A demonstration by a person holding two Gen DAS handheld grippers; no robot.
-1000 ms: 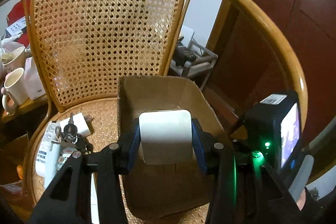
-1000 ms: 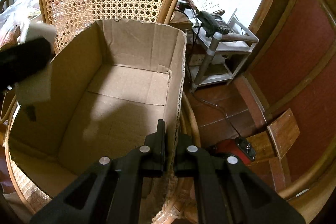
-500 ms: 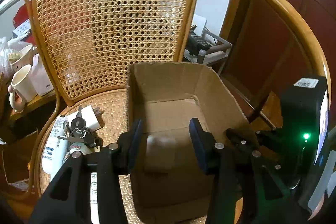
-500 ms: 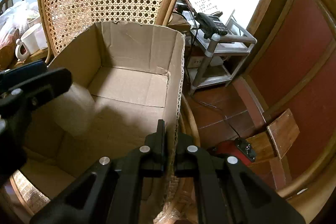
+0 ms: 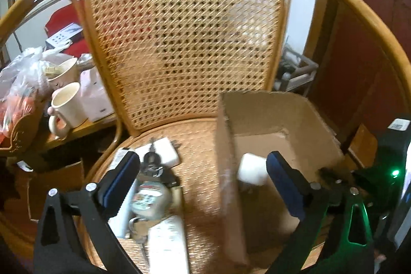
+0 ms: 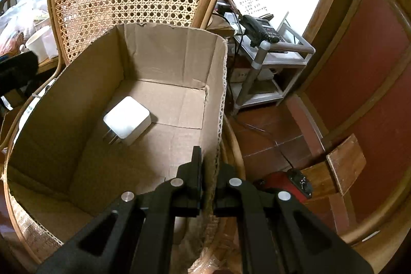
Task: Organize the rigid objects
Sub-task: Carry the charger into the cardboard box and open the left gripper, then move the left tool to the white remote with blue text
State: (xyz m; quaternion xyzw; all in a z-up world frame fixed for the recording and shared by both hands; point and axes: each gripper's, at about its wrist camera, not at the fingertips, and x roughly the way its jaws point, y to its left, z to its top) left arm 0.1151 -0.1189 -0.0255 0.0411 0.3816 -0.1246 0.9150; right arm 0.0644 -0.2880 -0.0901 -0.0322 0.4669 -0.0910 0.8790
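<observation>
Cane chair (image 5: 185, 48) carrying box (image 6: 164, 104), charger (image 6: 127, 121) lying inside, left gripper (image 5: 203, 180) fingers just opening wide, gripping nothing, right gripper (image 6: 208, 171) fingers clamping box wall, tiled floor (image 6: 259, 125) lying beside.

Matt cardboard box (image 6: 164, 60), glossy plastic charger (image 6: 127, 120)

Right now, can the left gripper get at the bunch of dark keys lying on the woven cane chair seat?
Probably yes. The left gripper is open and empty, and the keys lie uncovered on the chair seat, outside the cardboard box, just ahead of its left finger.
</observation>
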